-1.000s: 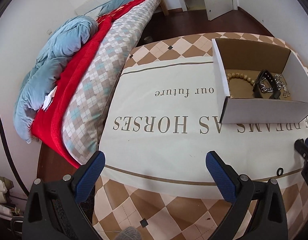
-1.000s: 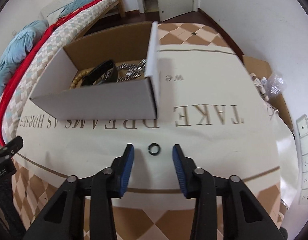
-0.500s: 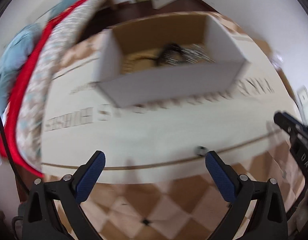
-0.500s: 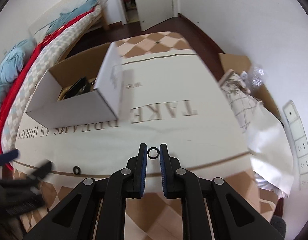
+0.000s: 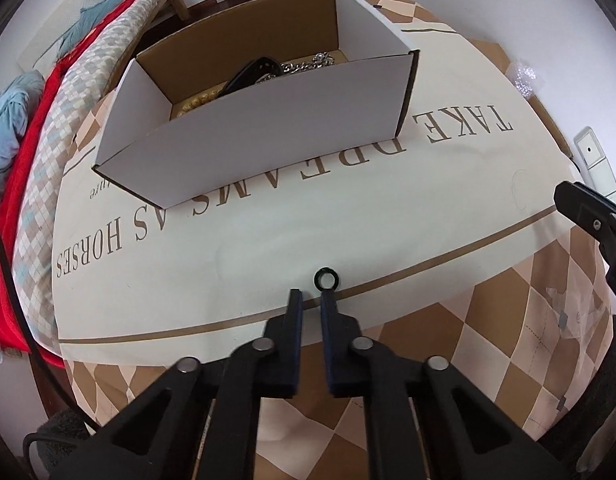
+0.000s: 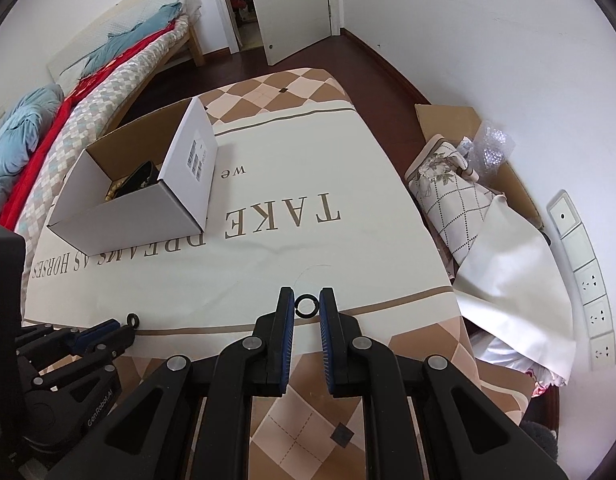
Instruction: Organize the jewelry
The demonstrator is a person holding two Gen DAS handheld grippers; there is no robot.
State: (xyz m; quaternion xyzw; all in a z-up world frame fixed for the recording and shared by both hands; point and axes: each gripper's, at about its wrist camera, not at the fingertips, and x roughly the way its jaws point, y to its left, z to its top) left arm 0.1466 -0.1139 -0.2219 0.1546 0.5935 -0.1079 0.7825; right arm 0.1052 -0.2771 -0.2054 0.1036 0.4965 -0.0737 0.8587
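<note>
Your right gripper (image 6: 307, 304) is clenched on a small black ring (image 6: 306, 306), a thin smooth hoop pinched between the ribbed blue pads, above the cloth's brown stripe. Your left gripper (image 5: 311, 295) has just snapped closed with nothing between its pads; a second black ring (image 5: 327, 279) lies flat on the cloth, touching the tip of its right-hand finger (image 5: 328, 300). Beneath both spreads a smooth cream tablecloth (image 5: 267, 232) with brown lettering and a diamond-check border. Farther ahead of the left gripper stands an open white cardboard box (image 5: 267, 128), brown inside, holding wooden beads (image 5: 195, 104), a black strap (image 5: 247, 74) and a silvery chain (image 5: 308, 66); its near wall hides most of them. Beyond, left of the box, lies a bed with checked, red and blue covers (image 5: 47, 128).
</note>
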